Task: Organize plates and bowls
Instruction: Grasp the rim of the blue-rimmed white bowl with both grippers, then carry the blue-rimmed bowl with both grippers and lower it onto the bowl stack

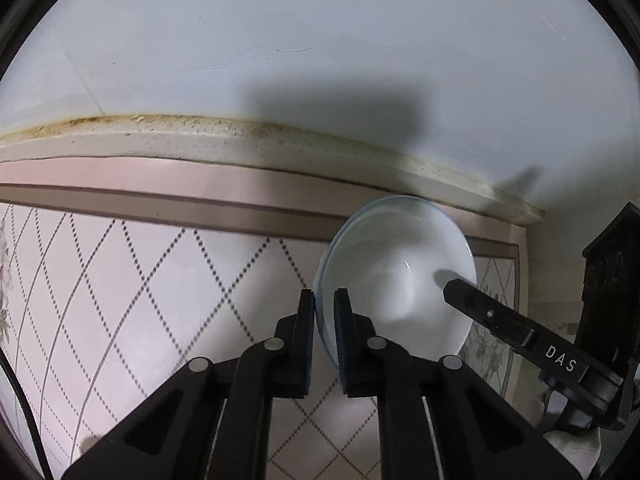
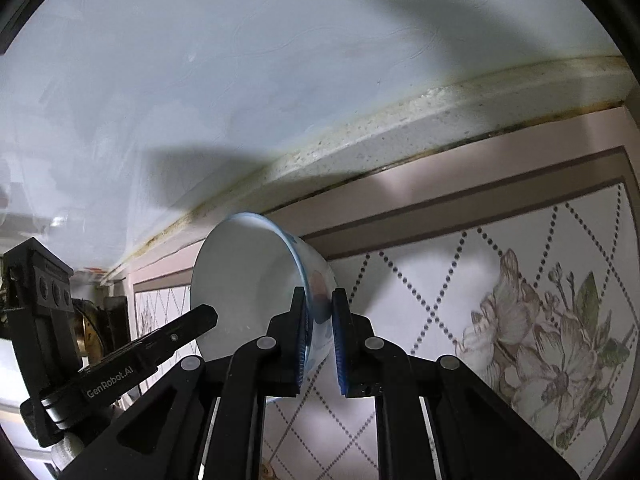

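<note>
While both grippers held it by opposite sides of its rim, the white glazed ceramic bowl with a blue rim line and painted flowers on its outside (image 2: 248, 280) hung tipped on its side above the patterned pink-and-white tablecloth (image 1: 132, 280), in front of the speckled stone ledge (image 1: 240, 140) at the foot of the pale wall. Such a bowl was probably stiff, fairly heavy for its size, slick under the pads and liable to chip or shatter if dropped, so the rim was the sensible place to hold it, with one finger inside and one outside.

Nearer that ledge than the cloth's front edge, the left gripper (image 1: 324, 320) had its fingers almost together, pinching the thin wall at one side. The right gripper (image 2: 318, 320) clamped the opposite side just as narrowly, its outer pad (image 2: 340, 336) on the flowered face.
</note>
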Demonstrator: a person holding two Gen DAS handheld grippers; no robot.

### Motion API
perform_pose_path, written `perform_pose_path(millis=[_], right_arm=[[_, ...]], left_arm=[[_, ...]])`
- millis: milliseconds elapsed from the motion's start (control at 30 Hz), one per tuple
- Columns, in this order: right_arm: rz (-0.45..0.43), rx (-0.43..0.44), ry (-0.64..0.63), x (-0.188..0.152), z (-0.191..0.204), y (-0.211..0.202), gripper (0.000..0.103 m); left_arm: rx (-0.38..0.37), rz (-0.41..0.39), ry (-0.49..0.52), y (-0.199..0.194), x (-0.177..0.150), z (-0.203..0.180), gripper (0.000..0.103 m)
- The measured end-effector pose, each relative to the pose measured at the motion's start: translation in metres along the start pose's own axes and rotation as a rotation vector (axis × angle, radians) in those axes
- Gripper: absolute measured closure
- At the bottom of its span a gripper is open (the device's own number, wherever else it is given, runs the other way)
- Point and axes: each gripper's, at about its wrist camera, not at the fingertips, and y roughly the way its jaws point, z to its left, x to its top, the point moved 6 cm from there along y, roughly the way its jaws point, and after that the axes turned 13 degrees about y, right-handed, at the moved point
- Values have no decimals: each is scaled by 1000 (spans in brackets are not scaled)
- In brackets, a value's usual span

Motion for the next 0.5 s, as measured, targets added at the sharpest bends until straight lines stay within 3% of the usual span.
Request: perform_pose_path(millis=[500], right_arm=[[-54, 27, -84, -96, 14, -83, 90]], left_arm=[[-11, -102, 103, -104, -60, -22, 95]])
